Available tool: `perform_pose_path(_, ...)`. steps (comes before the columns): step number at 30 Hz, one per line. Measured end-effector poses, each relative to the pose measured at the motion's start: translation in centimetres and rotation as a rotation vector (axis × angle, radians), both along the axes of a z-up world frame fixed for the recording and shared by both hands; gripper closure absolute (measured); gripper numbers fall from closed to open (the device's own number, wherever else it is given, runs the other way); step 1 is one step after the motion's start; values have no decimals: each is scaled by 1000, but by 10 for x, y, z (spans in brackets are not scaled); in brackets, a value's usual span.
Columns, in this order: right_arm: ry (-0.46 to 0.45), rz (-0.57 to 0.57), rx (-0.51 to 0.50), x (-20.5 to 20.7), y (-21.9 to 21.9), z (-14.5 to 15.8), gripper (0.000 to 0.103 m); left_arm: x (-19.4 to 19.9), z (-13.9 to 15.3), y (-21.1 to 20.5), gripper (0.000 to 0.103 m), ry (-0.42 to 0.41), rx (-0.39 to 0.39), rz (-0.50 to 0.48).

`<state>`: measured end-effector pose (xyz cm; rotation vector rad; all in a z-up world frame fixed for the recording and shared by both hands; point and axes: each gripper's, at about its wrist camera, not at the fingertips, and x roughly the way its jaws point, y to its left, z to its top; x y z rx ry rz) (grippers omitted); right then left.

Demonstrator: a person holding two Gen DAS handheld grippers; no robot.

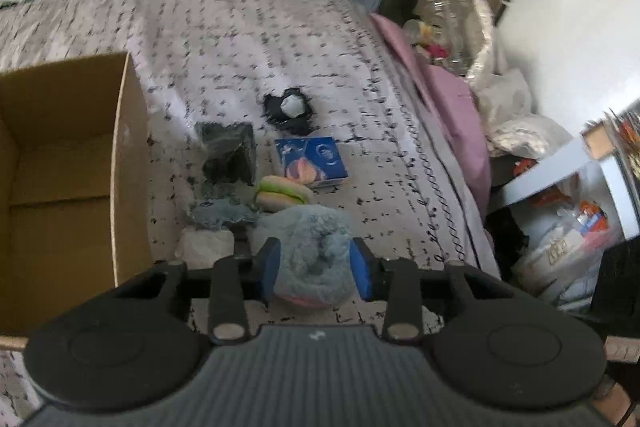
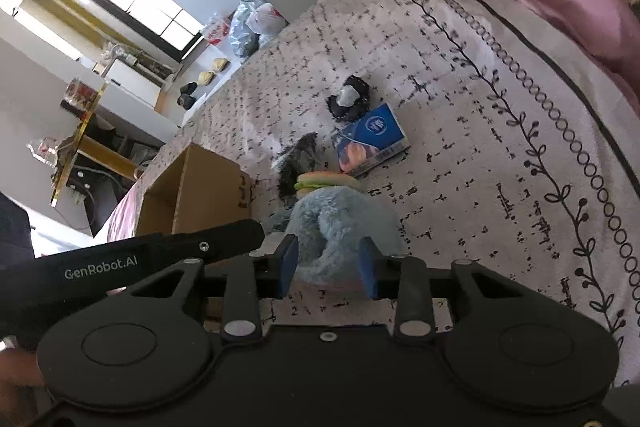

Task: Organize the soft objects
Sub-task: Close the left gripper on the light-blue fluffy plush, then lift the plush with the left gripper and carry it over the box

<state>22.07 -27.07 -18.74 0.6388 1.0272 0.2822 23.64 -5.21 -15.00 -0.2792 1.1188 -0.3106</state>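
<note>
Two grippers close on one fluffy blue plush (image 1: 310,255) that lies on the bed (image 1: 224,39), at the near end of a small cluster of things. The left gripper (image 1: 316,263) has its blue fingers (image 1: 269,263) pressed into the plush's sides, pinching it. The right gripper (image 2: 328,265) brackets the same plush (image 2: 340,231) from another angle, its fingers (image 2: 289,261) sunk into the fur on either side. Just beyond the plush sits one toy burger (image 1: 283,194), with a green layer between pale buns, touching or nearly touching the fur. Beside the burger lies one blue box (image 1: 310,161) printed with a picture, flat on the bedspread. Left of the box are one dark grey furry item (image 1: 230,157) and, nearer, one grey-blue soft piece (image 1: 220,215) with one white item (image 1: 206,247) beside it. Farther out sits one black ruffled item with a white ball at its centre (image 1: 289,109), apart from the rest. One open cardboard box (image 1: 120,163) stands on the bed to the left of the cluster, its visible inside bare. The bedspread is pale with a black scattered print, and one pink pillow (image 1: 448,99) lies along the bed's right edge. In the right wrist view the black body of the left gripper, lettered GenRobot.AI, reaches in from the left.
</note>
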Motion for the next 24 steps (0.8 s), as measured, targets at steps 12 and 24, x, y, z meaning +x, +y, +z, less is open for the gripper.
perform_pose_path(12,79,-48,18,17,8,-29,73,19,-41,5,71,81,20,117)
perform_pose_path(24,103,-126,38,14,4,-41,82,13,-49,3,83,56,-51,141)
